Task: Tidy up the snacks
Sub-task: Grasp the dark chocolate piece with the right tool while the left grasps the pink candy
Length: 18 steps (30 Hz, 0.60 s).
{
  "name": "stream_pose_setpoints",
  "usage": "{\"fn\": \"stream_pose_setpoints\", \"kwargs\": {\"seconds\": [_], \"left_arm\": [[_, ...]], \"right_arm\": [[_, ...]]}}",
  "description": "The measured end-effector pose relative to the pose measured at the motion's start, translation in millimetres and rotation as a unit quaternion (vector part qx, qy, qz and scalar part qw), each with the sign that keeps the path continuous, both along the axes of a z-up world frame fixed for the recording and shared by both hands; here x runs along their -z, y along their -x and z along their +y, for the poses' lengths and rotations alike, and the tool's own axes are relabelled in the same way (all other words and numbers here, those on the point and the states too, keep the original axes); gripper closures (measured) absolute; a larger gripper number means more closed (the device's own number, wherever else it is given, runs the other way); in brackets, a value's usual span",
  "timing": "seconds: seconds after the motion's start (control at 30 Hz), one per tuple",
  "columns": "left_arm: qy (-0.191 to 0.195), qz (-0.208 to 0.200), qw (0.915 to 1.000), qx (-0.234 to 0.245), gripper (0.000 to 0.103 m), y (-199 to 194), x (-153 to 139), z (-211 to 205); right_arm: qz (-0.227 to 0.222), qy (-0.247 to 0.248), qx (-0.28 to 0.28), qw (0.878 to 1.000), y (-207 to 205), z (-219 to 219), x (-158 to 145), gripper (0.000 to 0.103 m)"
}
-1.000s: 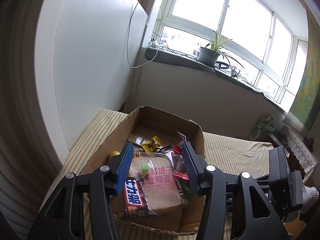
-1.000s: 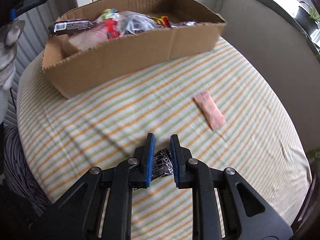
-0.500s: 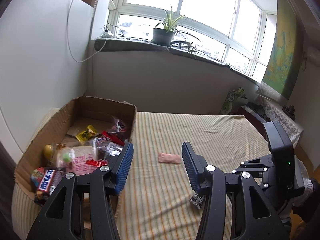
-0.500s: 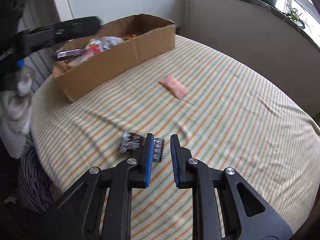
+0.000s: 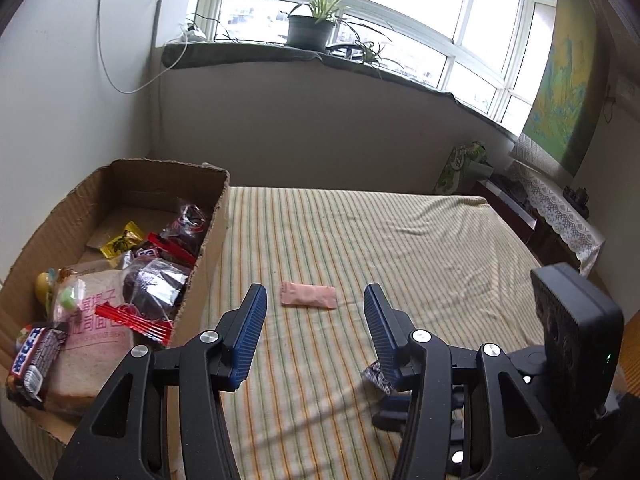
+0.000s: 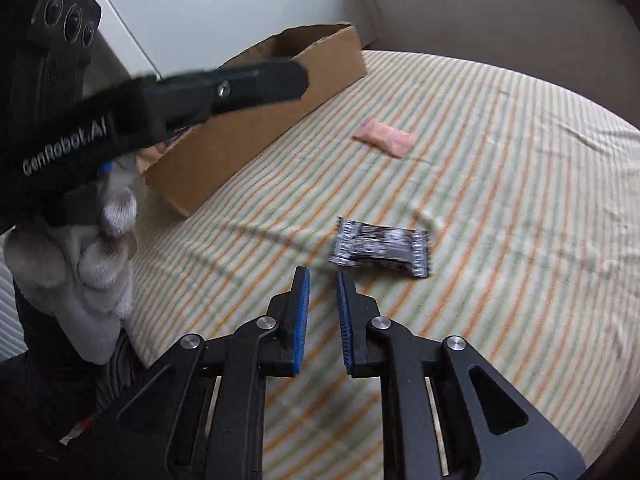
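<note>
Under both tongs, the striped bedspread (image 5: 400,240) is lying flat, covering the whole work surface. Left of the left gripper (image 5: 316,324), the cardboard box (image 5: 216,216) is sitting on that spread, filled with snacks: a wrapped bread slice (image 5: 92,320) is lying nearest the camera, a dark chocolate bar (image 5: 34,356) is resting at its left edge, and a yellow candy packet (image 5: 120,240) is lying further back. The left gripper is standing spread, nothing between its blue pads; a pink packet (image 5: 308,295) is lying on the spread just ahead, framed by the two fingers but below and apart from them. In the right wrist view, a gloved hand (image 6: 92,272) is gripping the left tool's handle. The right gripper (image 6: 322,316) is pressed nearly together, having just been closing, and is pinching nothing. A black-and-silver wrapper (image 6: 380,246) is lying flat just ahead and slightly right of its tips, not touching them.
</note>
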<state>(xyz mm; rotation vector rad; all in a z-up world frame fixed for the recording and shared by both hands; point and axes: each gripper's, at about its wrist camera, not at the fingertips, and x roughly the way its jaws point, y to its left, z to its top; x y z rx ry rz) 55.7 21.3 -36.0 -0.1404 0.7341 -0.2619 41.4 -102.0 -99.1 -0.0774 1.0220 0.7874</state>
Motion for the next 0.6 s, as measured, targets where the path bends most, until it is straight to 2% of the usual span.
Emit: {"fn": "stream_pose_setpoints", "kwargs": {"seconds": [0.2, 0.37, 0.43, 0.53, 0.6], "left_arm": [[-0.006, 0.040, 0.9991, 0.013, 0.054, -30, 22, -21], [-0.001, 0.061, 0.9981, 0.012, 0.054, -66, 30, -29], [0.009, 0.085, 0.9960, 0.026, 0.054, -81, 39, -33], [-0.012, 0.111, 0.9936, 0.013, 0.054, -93, 55, -35], [-0.009, 0.111, 0.9937, 0.012, 0.054, -92, 55, -33]], "right_arm": [[-0.015, 0.005, 0.058, 0.998, -29, -32, 2, 0.090], [-0.029, -0.004, 0.048, 0.998, -14, -48, -10, 0.088], [-0.030, -0.007, 0.046, 0.998, -11, -52, -11, 0.088], [-0.023, -0.021, 0.050, 0.998, -13, -56, -11, 0.088], [-0.022, -0.027, 0.049, 0.998, -11, -61, -14, 0.088]]}}
